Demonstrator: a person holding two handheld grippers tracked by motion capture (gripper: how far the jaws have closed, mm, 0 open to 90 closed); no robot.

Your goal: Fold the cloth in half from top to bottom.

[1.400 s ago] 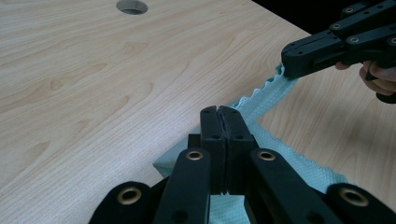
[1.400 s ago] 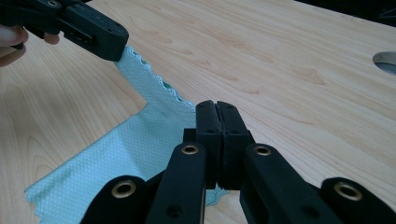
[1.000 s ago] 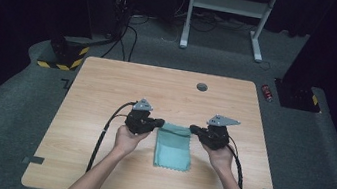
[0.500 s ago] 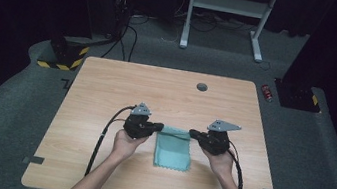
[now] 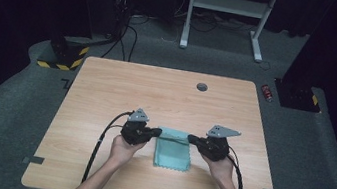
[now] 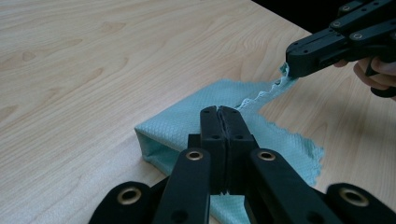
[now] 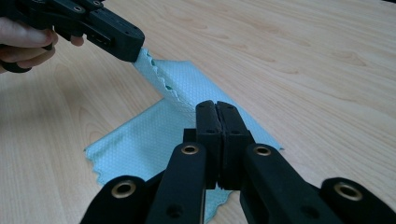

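A teal cloth (image 5: 174, 153) lies folded near the table's front middle. My left gripper (image 5: 159, 132) is shut on its far left corner, and my right gripper (image 5: 190, 138) is shut on its far right corner. Between them the zigzag edge is raised and stretched taut off the table. In the left gripper view my shut jaws (image 6: 219, 112) pinch the cloth (image 6: 182, 126), with the right gripper (image 6: 299, 63) holding the edge farther off. In the right gripper view my shut jaws (image 7: 216, 108) clamp the cloth (image 7: 140, 140), and the left gripper (image 7: 128, 46) grips the opposite corner.
The wooden table (image 5: 105, 95) has a small round grommet (image 5: 202, 87) near its far edge. Black cables trail from both grippers toward the front edge. Beyond the table are a white stand (image 5: 224, 12) and a yellow-black striped base (image 5: 63, 56) on the carpet.
Both grippers have drawn a little toward the person's side, carrying the cloth's far edge with them. The lower layer of the cloth has stayed in place.
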